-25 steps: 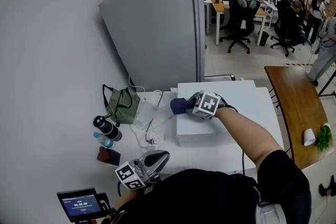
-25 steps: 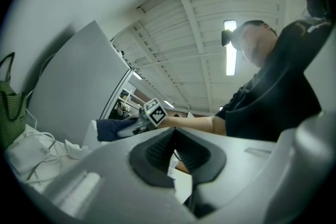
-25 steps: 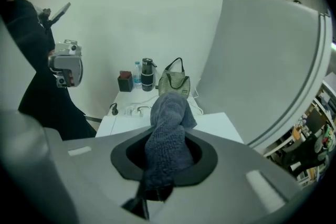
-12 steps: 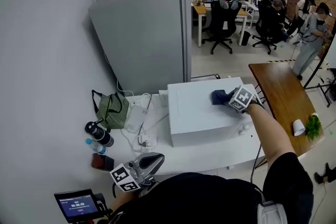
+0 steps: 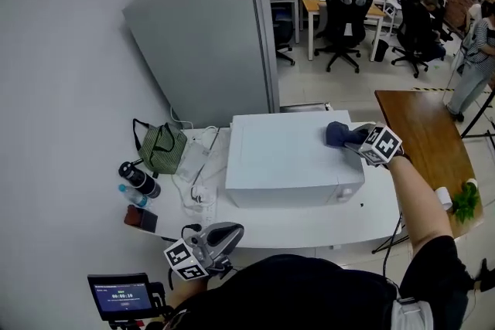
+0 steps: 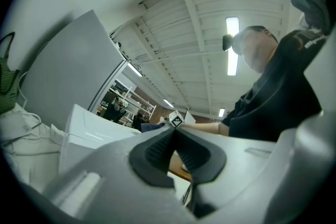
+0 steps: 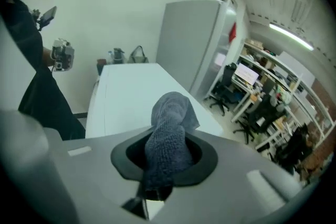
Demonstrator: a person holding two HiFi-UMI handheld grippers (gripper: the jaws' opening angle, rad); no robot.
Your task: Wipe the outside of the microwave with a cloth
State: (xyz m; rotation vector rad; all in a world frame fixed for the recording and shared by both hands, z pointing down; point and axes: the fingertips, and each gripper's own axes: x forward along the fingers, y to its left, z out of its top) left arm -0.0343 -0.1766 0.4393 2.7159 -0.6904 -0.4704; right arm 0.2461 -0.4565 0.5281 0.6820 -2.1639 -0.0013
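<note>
Evidently, right tool [image 7: 167,157] grips cloth [image 5: 339,134] atop microwave [image 5: 282,158].

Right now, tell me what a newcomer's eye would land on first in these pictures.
First comes the dark blue cloth pinched in the right gripper, lying on top of the white microwave near its right edge. A tall grey fridge stands behind the microwave, against the wall. The left gripper is shut and empty, low by the person's body at the front edge of the white table.

Microwave [image 5: 286,158] top open for passage, fridge [image 5: 203,42] close behind, bag [image 5: 160,149] and cables [image 5: 198,185] crowding left
</note>
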